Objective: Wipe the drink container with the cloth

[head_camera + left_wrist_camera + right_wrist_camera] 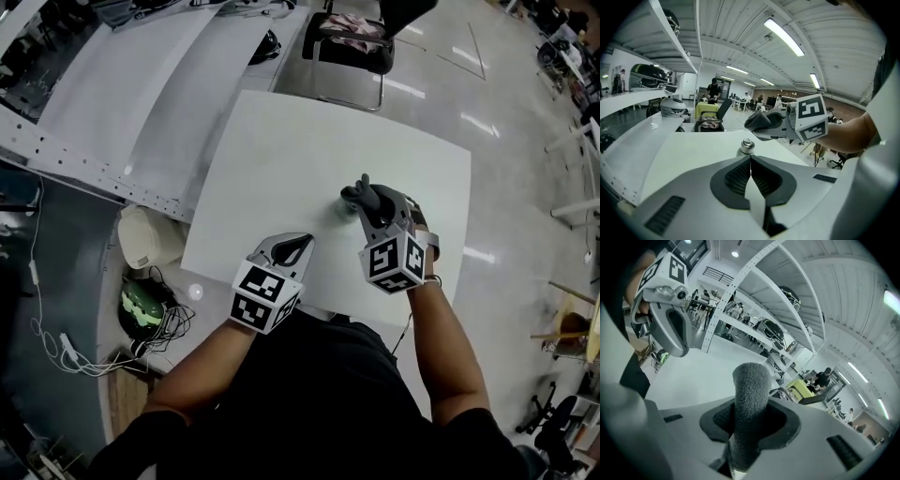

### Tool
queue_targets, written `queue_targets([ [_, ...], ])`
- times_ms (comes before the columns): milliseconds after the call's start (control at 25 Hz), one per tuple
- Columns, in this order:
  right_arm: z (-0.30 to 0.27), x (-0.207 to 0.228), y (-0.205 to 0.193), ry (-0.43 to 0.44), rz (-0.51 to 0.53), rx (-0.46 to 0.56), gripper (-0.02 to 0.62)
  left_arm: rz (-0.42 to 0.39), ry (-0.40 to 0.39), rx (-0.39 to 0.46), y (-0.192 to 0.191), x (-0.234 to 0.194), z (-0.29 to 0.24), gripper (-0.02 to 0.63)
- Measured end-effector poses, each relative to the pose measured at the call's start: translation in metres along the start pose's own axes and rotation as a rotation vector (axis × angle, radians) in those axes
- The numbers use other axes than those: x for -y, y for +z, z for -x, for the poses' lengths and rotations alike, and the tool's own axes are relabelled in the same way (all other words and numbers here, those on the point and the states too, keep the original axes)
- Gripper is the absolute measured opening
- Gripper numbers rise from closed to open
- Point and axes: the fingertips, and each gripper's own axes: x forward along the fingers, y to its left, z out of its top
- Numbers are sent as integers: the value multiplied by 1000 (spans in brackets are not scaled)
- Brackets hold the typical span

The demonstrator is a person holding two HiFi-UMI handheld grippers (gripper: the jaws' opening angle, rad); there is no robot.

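Note:
A small pale drink container [746, 146] with a silver cap stands on the white table [281, 150], just beyond my left gripper [750, 160]. In the head view the container [343, 208] is mostly hidden beside the right gripper. The left gripper [302, 247] hovers over the table's near edge, its jaws pressed together with nothing between them. My right gripper [373, 208] is shut on a dark grey cloth [360, 194], which sticks out past the jaws as a rolled wad [749, 394]. In the left gripper view the cloth [758, 121] hangs above and to the right of the container.
A black chair [349, 45] with pink fabric on it stands beyond the table's far edge. Long white shelving [141, 103] runs along the left. On the floor at the left lie a white helmet-like object [148, 239] and tangled cables [159, 323].

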Motion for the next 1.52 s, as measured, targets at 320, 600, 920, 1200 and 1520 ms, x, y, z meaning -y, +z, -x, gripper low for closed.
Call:
queue_targets([
  [320,-21,2,5,17,114,-90,123,6,-17,1,-11,-16,14,15],
  [600,-17,-16,1,30,51,-103,123,2,-29,16,-8,-23,17,17],
  [920,-14,-37,1,35,-19,-78,123,24,-28,-48,-16,-37,7,17],
  [1200,-12,-64,-13,60,-41,-90,123,40,-44,-83,-25,-35,4,17],
  [1520,-27,-98,-44,142,-32,-154,123,47,-34,-82,-25,-34,2,17],
])
